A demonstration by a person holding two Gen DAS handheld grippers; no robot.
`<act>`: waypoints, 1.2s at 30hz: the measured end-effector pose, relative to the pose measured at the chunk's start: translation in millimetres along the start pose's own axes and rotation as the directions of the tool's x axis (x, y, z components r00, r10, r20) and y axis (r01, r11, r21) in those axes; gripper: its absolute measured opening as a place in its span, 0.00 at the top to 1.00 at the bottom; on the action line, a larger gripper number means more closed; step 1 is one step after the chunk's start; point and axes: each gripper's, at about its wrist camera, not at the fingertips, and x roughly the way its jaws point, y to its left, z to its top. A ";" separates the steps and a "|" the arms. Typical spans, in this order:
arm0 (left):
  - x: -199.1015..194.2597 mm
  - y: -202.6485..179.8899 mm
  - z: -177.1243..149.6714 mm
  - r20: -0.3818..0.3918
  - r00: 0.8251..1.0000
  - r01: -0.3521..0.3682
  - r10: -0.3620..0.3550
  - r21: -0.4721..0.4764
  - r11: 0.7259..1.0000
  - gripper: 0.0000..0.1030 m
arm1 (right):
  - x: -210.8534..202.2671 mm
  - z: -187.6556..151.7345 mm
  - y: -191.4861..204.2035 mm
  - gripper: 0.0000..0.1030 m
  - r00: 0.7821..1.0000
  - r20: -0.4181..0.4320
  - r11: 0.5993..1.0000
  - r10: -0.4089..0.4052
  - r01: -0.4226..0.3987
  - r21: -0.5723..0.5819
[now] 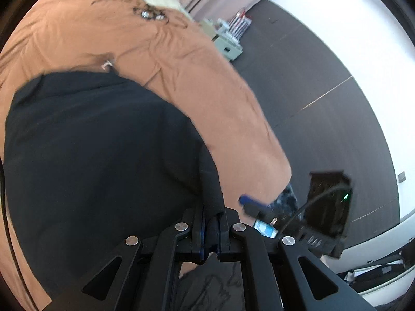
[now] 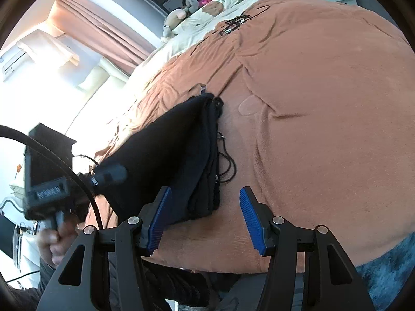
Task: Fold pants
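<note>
The black pants (image 1: 98, 150) lie on an orange blanket (image 1: 186, 59) on a bed. My left gripper (image 1: 211, 223) is shut on the near edge of the pants, with black cloth pinched between its pads. In the right wrist view the pants (image 2: 176, 155) are folded in layers, one part lifted to the left towards the left gripper's body (image 2: 49, 181). My right gripper (image 2: 205, 217) is open, its blue pads (image 2: 251, 220) spread apart just in front of the folded stack's near corner, holding nothing. A drawstring (image 2: 228, 160) trails out at the stack's right.
The orange blanket (image 2: 324, 103) covers most of the bed. A tangle of black cord (image 2: 236, 23) lies on it farther off. Pillows and soft toys (image 2: 207, 7) sit at the head. Dark floor (image 1: 324, 98) and a white cabinet (image 1: 228, 44) lie beside the bed.
</note>
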 end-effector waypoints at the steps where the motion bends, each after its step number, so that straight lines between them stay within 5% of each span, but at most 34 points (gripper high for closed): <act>1: 0.7 3.6 -5.6 -0.007 1.000 0.009 -0.009 -0.013 1.000 0.95 | -0.1 -0.3 0.7 0.49 1.000 0.000 1.000 0.004 -0.004 0.003; 10: -0.7 4.9 -28.7 -0.055 0.998 -0.002 0.000 -0.035 0.999 0.92 | 9.9 0.1 -2.4 0.49 0.999 -0.027 1.000 0.019 -0.018 0.025; 15: -16.1 9.5 -28.9 -0.028 0.999 0.023 -0.025 -0.060 0.998 0.54 | 11.9 -0.5 -0.6 0.49 0.999 -0.034 0.999 0.021 -0.020 0.033; 17: -25.7 13.2 -28.7 -0.002 1.000 0.017 -0.017 -0.067 0.998 0.46 | 13.3 0.7 -0.1 0.49 0.999 -0.037 0.999 0.025 -0.023 0.036; 28: -63.0 58.5 -29.7 0.087 0.991 -0.086 0.100 -0.155 0.984 0.45 | 40.6 -2.4 24.4 0.49 0.994 -0.107 0.998 0.016 -0.022 -0.057; 30: -70.0 69.1 -30.9 0.098 0.988 -0.102 0.121 -0.175 0.979 0.45 | 45.1 -5.9 29.3 0.57 0.992 -0.122 0.997 0.016 -0.025 -0.074; 34: -82.8 89.0 -33.1 0.115 0.977 -0.150 0.178 -0.218 0.964 0.45 | 55.3 -11.9 29.0 0.89 0.987 -0.156 0.996 -0.031 0.017 -0.092; 36: -86.9 98.3 -33.8 0.117 0.973 -0.165 0.197 -0.240 0.957 0.45 | 56.2 -12.9 23.1 0.96 0.987 -0.159 0.997 -0.033 0.022 -0.076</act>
